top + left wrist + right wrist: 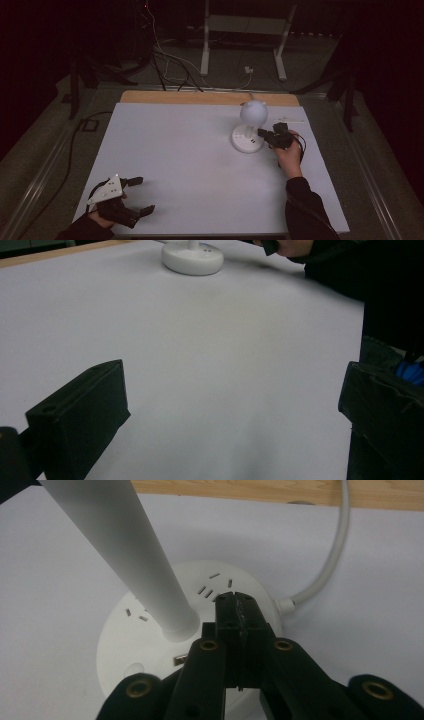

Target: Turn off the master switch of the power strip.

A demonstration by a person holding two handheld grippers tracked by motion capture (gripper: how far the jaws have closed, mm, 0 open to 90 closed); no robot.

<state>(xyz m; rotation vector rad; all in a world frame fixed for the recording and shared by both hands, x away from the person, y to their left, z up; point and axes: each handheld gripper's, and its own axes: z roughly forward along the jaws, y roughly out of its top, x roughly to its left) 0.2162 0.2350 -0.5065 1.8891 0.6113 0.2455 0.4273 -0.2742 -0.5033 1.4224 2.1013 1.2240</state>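
White table (190, 165), wooden strip along its far edge. At far right stands a white lamp (248, 131): globe head, slanted stem, round base with socket slots (150, 645). Right gripper (263, 134), jaws pressed together on nothing, tips touching the base top beside the stem. Left gripper (141, 196), wide open and empty, rests near left. Judged: contact made; what is left cannot be told.

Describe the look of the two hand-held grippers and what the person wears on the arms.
Both are black. The left hand-held gripper has two blocky, square-ended jaws and a grey three-cornered plate with small dark marks on top. The right hand-held gripper has black link arms joined by brass-coloured rivets, and a thin black cable loops from it. Both sleeves are dark.
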